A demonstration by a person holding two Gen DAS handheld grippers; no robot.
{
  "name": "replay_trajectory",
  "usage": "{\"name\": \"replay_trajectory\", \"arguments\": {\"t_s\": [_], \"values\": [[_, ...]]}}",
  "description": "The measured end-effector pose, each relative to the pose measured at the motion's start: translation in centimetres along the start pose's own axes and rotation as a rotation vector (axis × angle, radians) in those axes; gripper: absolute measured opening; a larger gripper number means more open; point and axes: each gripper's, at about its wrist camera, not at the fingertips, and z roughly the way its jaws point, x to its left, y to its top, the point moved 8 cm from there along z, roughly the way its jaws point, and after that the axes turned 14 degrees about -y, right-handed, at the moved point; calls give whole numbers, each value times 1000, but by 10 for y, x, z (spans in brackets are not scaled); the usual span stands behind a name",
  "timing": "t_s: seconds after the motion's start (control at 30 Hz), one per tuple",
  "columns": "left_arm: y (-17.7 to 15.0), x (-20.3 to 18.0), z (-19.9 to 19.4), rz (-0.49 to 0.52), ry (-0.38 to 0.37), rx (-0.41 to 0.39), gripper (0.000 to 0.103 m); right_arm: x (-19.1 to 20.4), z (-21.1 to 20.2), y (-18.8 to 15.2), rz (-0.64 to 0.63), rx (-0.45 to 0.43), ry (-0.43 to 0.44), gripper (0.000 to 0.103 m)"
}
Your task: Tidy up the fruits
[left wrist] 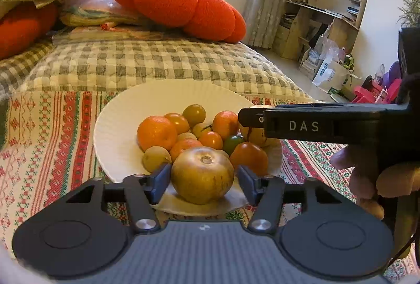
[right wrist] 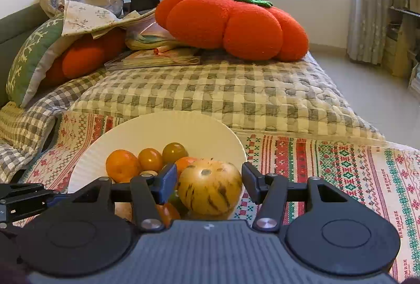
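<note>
Two grippers flank large fruits at the near rim of a white fruit plate.

In the left wrist view the left gripper [left wrist: 203, 180] has its fingers parted around a brownish round fruit [left wrist: 202, 175], stem end up, a slim gap on each side. It sits at the lower centre of the white plate [left wrist: 115, 126], whose near rim lies under the fingers. Small oranges and tomatoes [left wrist: 183, 129] crowd behind; bare plate lies at left. In the right wrist view the right gripper [right wrist: 208, 185] brackets a yellow striped fruit [right wrist: 210, 185], stem scar up: left finger touching, right finger just clear, embroidered cloth [right wrist: 341, 165] open at right.
</note>
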Motion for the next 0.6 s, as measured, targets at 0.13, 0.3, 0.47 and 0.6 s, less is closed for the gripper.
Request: {"name": "replay_trajectory", "arguments": {"t_s": [0.13,0.3,0.47,0.6], "values": [[3,-5,-3,31,11,0,59,1,-2,2,-10,-5,-7,60],[4,-6,-8,38,32,4,69,0,-9,6,-18,-16,-25,70],[2,-7,-19,33,54,5,77,-10,-22,5,-8,-20,-55,79],[-3,-6,-29,16,73,17,82,-22,-31,-1,43,1,-75,83]]}}
